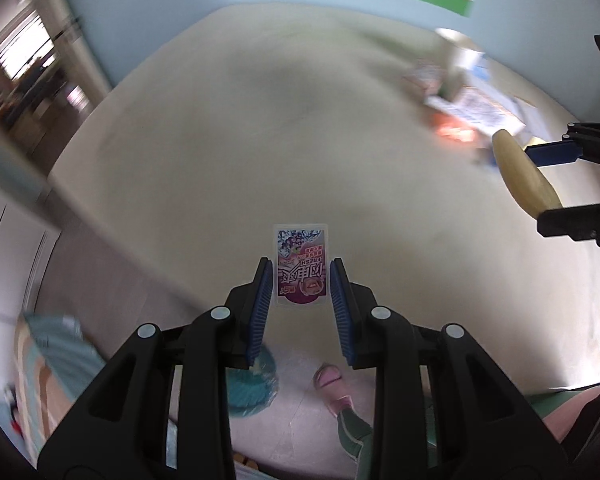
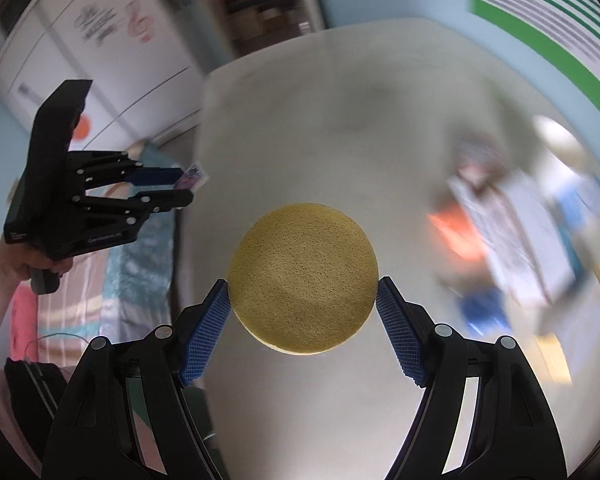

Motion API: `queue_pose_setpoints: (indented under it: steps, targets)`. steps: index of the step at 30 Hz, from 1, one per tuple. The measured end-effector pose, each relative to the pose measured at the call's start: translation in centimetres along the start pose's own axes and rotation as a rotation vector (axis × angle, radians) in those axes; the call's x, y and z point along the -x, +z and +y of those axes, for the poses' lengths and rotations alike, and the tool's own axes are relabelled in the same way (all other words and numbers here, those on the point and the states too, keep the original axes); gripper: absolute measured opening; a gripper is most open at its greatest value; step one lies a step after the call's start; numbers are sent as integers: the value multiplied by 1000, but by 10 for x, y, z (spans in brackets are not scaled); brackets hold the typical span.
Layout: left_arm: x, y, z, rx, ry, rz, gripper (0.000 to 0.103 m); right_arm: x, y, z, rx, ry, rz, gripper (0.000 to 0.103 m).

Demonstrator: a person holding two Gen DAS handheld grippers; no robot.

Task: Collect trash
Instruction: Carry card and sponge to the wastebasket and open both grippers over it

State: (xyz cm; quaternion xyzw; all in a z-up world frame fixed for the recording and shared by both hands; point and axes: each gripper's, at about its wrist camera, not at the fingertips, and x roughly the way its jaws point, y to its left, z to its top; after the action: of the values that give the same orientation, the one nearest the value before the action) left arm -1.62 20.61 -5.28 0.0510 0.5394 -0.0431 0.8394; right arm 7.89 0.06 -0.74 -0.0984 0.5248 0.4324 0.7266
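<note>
My left gripper (image 1: 300, 268) holds a small purple and white snack wrapper (image 1: 301, 268) between its blue pads, above the near edge of the pale table (image 1: 240, 152). In the right wrist view the left gripper (image 2: 182, 192) shows at left with the wrapper (image 2: 192, 177) at its tips. My right gripper (image 2: 303, 284) is shut on a round yellow sponge (image 2: 303, 278). In the left wrist view the sponge (image 1: 524, 176) shows edge-on in the right gripper (image 1: 548, 180) at right.
A blurred heap of wrappers, papers and a white cup (image 1: 464, 88) lies at the table's far right; it also shows in the right wrist view (image 2: 512, 216). A teal bin or bag (image 1: 252, 384) and the person's pink shoe (image 1: 334, 384) are on the floor below.
</note>
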Motion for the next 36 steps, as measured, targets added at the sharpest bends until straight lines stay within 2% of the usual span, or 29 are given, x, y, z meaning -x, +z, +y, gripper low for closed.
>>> queue_pose_setpoints:
  steps: [7, 11, 20, 22, 26, 36]
  targets:
    - [12, -66, 86, 182, 100, 59, 28, -66, 55, 90, 200, 144, 76, 74]
    - [14, -105, 127, 286, 141, 97, 28, -105, 76, 146, 290, 220, 134, 75]
    - [7, -177, 194, 466, 177, 187, 28, -186, 103, 242, 430, 334, 270, 75]
    - [3, -189, 203, 493, 172, 198, 28, -203, 102, 253, 451, 344, 306, 75]
    - [-12, -204, 217, 564, 110, 206, 28, -233, 96, 269, 473, 351, 373, 75]
    - [-40, -229, 230, 601, 85, 257, 28, -289, 92, 292, 458, 347, 456, 75]
